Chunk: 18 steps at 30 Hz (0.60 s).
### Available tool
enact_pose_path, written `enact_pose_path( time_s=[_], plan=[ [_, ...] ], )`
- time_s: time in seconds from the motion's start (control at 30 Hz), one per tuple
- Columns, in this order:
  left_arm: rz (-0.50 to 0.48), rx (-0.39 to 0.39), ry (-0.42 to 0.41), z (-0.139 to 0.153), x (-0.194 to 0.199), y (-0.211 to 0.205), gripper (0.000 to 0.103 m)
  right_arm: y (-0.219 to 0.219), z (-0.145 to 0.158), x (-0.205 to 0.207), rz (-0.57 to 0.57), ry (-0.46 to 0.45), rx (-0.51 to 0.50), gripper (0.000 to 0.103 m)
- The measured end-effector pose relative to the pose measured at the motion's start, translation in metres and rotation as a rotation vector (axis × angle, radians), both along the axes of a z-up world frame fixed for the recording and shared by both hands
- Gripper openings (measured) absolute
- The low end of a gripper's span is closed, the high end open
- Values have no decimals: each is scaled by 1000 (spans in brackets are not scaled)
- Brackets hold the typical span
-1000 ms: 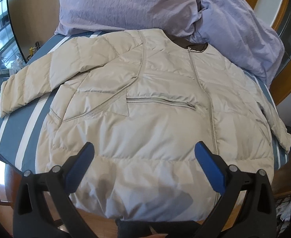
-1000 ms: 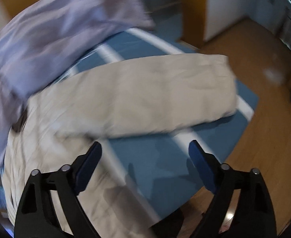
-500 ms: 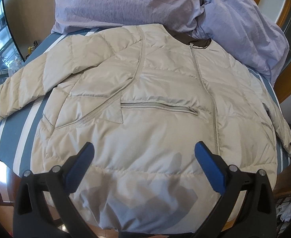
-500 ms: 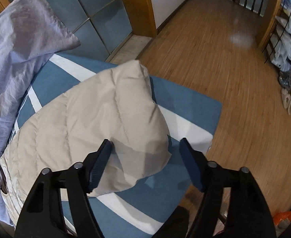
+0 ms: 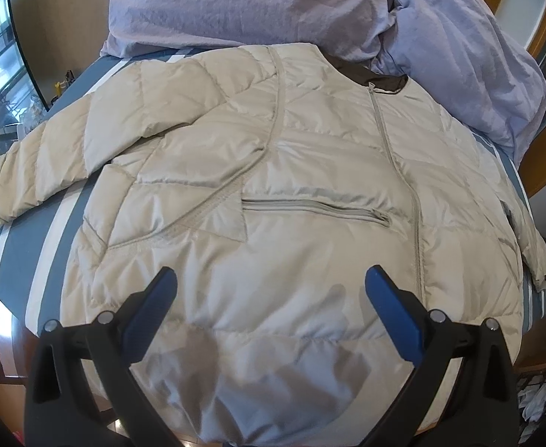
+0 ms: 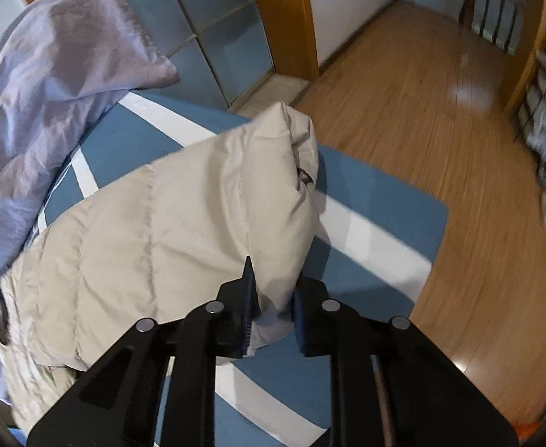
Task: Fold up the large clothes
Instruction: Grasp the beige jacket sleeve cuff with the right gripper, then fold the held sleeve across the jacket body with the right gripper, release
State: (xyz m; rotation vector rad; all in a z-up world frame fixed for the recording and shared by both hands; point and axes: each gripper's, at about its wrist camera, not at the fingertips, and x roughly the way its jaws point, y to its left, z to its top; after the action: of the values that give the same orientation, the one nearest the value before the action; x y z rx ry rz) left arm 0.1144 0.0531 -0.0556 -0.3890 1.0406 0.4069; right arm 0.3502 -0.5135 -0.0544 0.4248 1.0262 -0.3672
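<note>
Closed since before, right tool [image 6: 273, 298] pinches jacket sleeve [image 6: 213, 201].

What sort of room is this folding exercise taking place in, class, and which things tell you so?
Most likely a bedroom at home: the beige puffer jacket lies on a bed's blue striped sheet, a rumpled lilac duvet is heaped behind it, and there is a wooden floor.

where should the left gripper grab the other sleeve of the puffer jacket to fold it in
Grip the sleeve at its cuff end, coming from the outer side. It lies flat and stretched out across the striped bedspread, clear of the jacket body, so the open left gripper can likely straddle its edge as the right gripper has.
</note>
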Motion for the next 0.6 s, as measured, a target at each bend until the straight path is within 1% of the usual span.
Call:
enact_pose_path(
  time_s=[0.07,0.13,0.27,0.37,0.43,0.53,0.57,0.6],
  plan=[
    [7,1,-4,0,-1,6,101,15,19,9,35,-42,-50,17],
    [16,4,-8,2,-2,11,101,30,36,17,79,-80,-68,17],
    [36,11,-17,5,-4,26,101,80,68,38,201,-147,-85,16],
    [55,14,-24,7,-8,37,101,135,84,52,318,-175,-93,16],
    [68,17,-28,8,-12,46,101,180,91,58,417,-190,-90,16],
    [88,20,-31,9,-18,58,101,242,94,61,548,-196,-82,16],
    [95,20,-31,9,-21,62,101,268,92,61,596,-184,-86,16],
    [103,21,-31,9,-23,67,101,282,89,61,621,-174,-87,16]
  ],
)
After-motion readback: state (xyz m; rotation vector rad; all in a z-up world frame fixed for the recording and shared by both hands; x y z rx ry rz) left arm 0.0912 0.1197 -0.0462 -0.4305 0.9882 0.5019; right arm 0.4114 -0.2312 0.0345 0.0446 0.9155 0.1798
